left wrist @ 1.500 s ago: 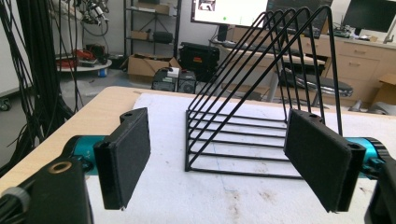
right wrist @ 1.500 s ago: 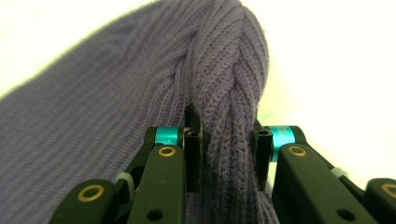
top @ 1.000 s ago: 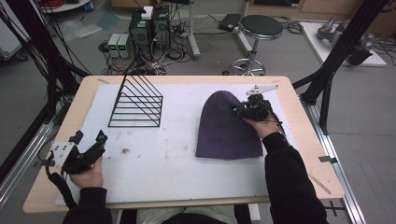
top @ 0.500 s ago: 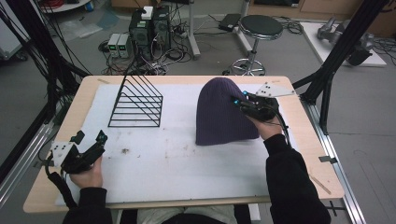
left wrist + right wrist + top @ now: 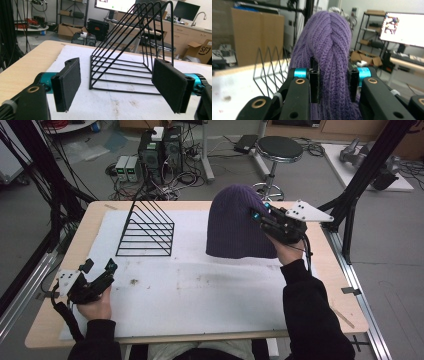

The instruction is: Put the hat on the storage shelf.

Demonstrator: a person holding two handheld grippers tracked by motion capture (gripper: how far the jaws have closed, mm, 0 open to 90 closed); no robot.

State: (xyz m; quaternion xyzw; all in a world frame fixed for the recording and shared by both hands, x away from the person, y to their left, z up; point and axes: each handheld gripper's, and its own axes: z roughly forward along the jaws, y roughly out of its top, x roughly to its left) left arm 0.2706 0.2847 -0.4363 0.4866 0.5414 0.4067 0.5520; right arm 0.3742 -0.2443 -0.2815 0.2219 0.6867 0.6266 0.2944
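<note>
While the right claw [image 5: 260,215] pinches the purple beanie [image 5: 237,222] by its right side and holds it upright over the far right worktop [image 5: 90,227], the wire rack [image 5: 147,230] stands to its left. The left claw [image 5: 102,272], wide open and empty, is nearer to that rack.

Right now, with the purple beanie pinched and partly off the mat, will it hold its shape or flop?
Probably floppy: the purple beanie is soft ribbed knit, bunched into a fold between the right gripper pads. Its lower edge hangs down to the white mat, so it will likely droop and swing. Likely light, and the knit looks unlikely to slip.
</note>
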